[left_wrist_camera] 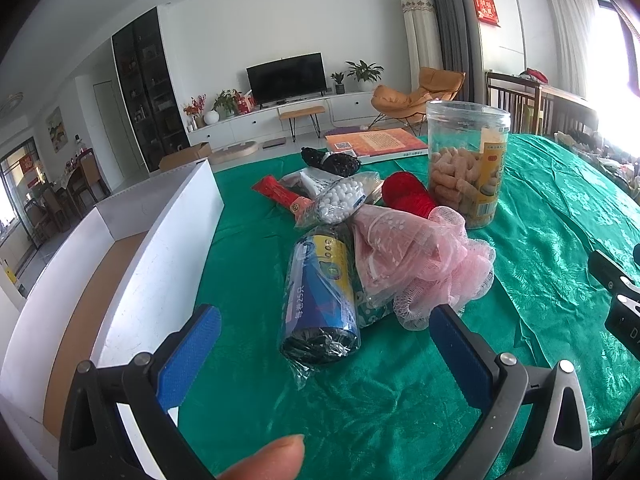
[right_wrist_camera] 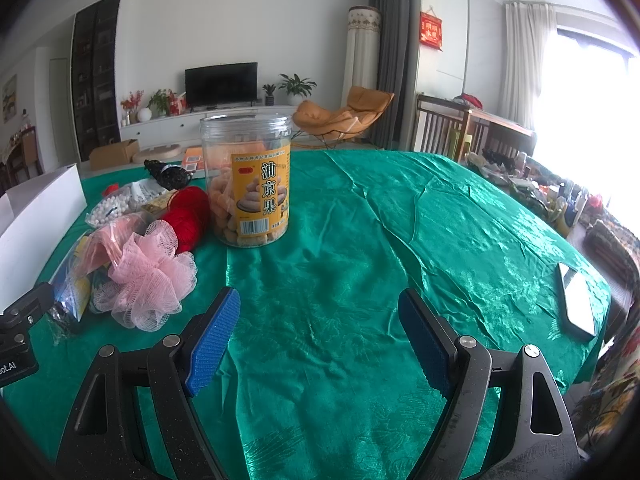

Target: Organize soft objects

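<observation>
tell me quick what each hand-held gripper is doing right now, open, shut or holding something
left hand-held gripper: open, holding nothing.
right hand-held gripper: open, holding nothing, only green satin tablecloth between its blue pads.

Left gripper (left_wrist_camera: 326,330) hangs tilted downward, its blue-padded jaws spread wide with nothing pressed between them, and a fingertip (left_wrist_camera: 266,458) of the holding hand pokes in at the bottom edge. Right gripper (right_wrist_camera: 320,330) points down at a similar slant, jaws just as wide apart, pads bare and gripping nothing.
</observation>
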Demonstrator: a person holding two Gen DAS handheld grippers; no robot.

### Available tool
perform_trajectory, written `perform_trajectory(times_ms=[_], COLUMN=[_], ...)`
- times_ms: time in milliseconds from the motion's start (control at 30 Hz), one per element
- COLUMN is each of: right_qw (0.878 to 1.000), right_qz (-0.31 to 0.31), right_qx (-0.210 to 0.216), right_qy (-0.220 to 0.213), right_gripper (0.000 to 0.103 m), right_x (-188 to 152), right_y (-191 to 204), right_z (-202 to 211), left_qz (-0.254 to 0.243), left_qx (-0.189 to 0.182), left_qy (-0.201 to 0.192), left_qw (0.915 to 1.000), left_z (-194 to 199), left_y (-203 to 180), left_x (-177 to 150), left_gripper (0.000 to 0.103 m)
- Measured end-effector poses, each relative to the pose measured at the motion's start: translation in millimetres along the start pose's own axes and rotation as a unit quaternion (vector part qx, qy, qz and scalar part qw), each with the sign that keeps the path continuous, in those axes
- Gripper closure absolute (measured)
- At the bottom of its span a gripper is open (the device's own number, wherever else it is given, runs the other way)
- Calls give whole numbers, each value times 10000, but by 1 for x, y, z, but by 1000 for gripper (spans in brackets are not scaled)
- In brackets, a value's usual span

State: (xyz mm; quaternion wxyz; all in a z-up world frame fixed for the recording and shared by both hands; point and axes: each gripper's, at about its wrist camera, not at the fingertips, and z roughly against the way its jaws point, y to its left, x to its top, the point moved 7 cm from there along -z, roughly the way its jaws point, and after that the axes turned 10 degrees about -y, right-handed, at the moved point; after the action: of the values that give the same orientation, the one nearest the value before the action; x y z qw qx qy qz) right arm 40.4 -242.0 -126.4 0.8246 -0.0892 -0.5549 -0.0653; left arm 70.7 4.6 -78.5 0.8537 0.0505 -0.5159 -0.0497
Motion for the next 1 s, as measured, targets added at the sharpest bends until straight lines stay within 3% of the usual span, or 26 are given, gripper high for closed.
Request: perform_trajectory(times_ms=[267,633,1000], right_qw=[9985,9983,9982], right_qz=[-493,-484,-505], right_qx=[-73,-36,-26], right_qy=[214,315,315], right_gripper=[19,19,19], right_x=[-14,-13,-13], right_y=[-14,-6,-7], right_z=[-2,3,2], left_qz=[83,-33,-70], left_qx=[-65,-210,-220], left_qy=[161,361,839], left_qw=[9998,9991,9962], left_z=[-7,-12,-29], left_y=[6,-2,-6], left_x=[-9,-21,-44], left_gripper=[0,0,0])
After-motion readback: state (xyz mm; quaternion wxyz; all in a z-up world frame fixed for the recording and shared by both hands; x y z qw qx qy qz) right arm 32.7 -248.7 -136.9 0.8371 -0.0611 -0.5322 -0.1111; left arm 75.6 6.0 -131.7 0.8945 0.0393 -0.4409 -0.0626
